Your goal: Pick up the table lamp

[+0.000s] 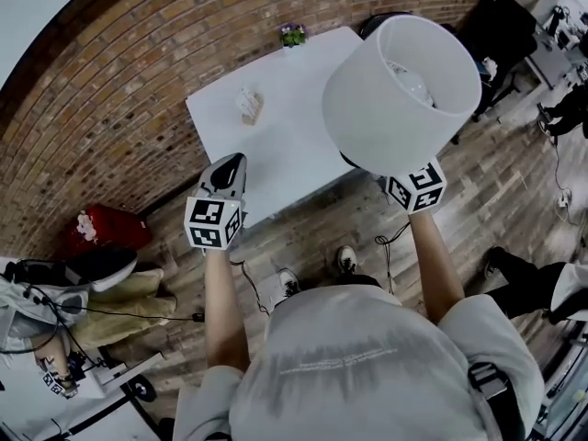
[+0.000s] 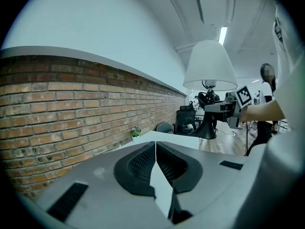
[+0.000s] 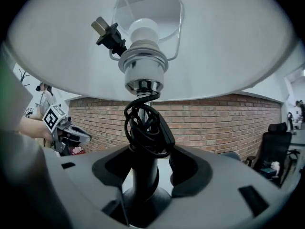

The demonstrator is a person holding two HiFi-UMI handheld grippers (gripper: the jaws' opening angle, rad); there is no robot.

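The table lamp, with a white shade and a black stem, stands upright in my right gripper by the white table's front right corner. In the right gripper view the jaws are shut on the black stem, under a coiled black cord and the plug. The left gripper view shows the lamp and its black base; I cannot tell whether the base touches the table. My left gripper hovers at the table's front edge, jaws shut and holding nothing.
On the table lie a crumpled pale thing and a small potted plant at the far edge. A brick wall runs behind. A black office chair stands to the right, and a red bag lies on the floor to the left.
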